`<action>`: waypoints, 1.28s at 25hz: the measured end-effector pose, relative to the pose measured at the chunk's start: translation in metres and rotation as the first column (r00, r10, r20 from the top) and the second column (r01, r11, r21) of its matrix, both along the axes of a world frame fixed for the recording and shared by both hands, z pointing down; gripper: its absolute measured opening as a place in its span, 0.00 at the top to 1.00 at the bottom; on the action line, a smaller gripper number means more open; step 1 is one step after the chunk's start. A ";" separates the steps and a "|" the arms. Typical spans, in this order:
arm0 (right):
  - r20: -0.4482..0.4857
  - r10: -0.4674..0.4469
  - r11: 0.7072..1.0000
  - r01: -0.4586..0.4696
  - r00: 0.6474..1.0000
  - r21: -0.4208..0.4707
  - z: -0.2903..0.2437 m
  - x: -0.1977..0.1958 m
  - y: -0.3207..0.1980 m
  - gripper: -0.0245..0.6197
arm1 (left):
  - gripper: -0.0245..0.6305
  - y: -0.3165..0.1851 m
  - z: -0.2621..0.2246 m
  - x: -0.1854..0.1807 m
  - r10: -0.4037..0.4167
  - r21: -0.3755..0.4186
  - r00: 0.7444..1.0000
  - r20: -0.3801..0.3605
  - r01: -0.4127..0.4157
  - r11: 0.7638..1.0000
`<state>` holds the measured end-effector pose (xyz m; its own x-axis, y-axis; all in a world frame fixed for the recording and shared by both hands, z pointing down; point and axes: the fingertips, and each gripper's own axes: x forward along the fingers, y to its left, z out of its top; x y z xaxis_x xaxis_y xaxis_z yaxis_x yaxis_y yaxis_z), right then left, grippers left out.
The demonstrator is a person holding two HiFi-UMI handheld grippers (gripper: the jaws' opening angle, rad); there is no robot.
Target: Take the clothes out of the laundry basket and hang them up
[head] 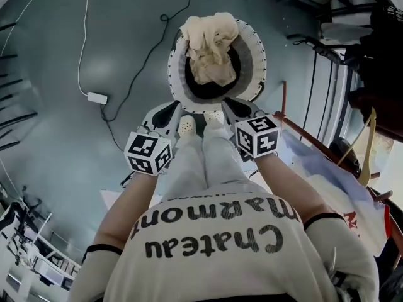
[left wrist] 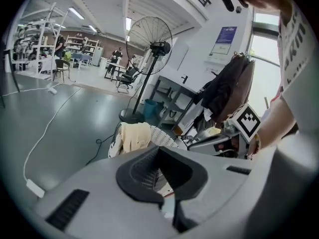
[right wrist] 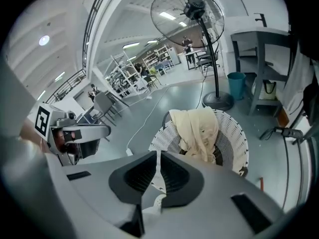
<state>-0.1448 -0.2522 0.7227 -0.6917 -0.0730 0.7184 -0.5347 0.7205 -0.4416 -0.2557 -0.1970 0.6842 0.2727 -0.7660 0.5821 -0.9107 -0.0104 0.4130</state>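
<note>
Shirt (head: 214, 244), laundry basket (head: 255, 52), glossy grey floor (head: 50, 61)

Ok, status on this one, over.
Left gripper and right gripper shut, empty, short of laundry basket. Cream garment draped over its rim, untouched. Nothing blocking.

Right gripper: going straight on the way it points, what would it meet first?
Probably the near rim of the white laundry basket, just left of the cream cloth; depth is unclear.
</note>
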 end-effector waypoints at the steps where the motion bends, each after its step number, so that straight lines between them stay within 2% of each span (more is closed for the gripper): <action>1: -0.010 -0.007 1.000 0.007 1.000 -0.007 0.007 0.002 -0.006 0.89 | 0.95 -0.003 0.005 0.000 -0.014 -0.011 1.000 0.003 0.014 1.000; 6: -0.058 -0.015 1.000 0.015 0.998 -0.004 0.036 0.010 -0.046 0.89 | 0.95 -0.023 0.022 0.007 -0.052 -0.022 0.998 -0.025 0.052 0.998; 13: -0.053 0.122 0.992 -0.121 0.991 0.024 0.066 0.017 -0.120 0.89 | 0.95 -0.061 0.052 0.012 -0.101 -0.010 0.995 -0.005 0.101 0.995; 19: -0.091 0.140 0.990 -0.138 0.986 0.023 0.128 -0.001 -0.142 0.89 | 0.95 -0.090 0.083 0.021 -0.069 0.026 0.996 -0.048 0.071 0.997; 24: -0.141 0.190 0.980 -0.178 0.972 0.094 0.196 -0.009 -0.179 0.89 | 0.95 -0.113 0.107 0.017 -0.022 0.080 0.999 -0.041 0.025 0.996; 25: -0.140 0.211 0.976 -0.200 0.967 0.085 0.209 -0.011 -0.185 0.86 | 0.95 -0.117 0.113 0.016 -0.018 0.085 0.999 -0.051 0.022 0.996; 27: -0.139 0.259 0.966 -0.254 0.956 0.052 0.234 -0.016 -0.196 0.70 | 0.95 -0.124 0.124 0.014 -0.010 0.093 0.997 -0.078 0.017 0.996; 30: -0.151 0.303 0.953 -0.301 0.941 0.038 0.269 -0.020 -0.209 0.69 | 0.91 -0.128 0.140 0.010 0.015 0.102 0.995 -0.094 -0.005 0.995; 32: -0.146 0.330 0.944 -0.329 0.933 0.027 0.287 -0.022 -0.217 0.66 | 0.84 -0.127 0.149 0.007 0.033 0.101 0.994 -0.100 -0.022 0.995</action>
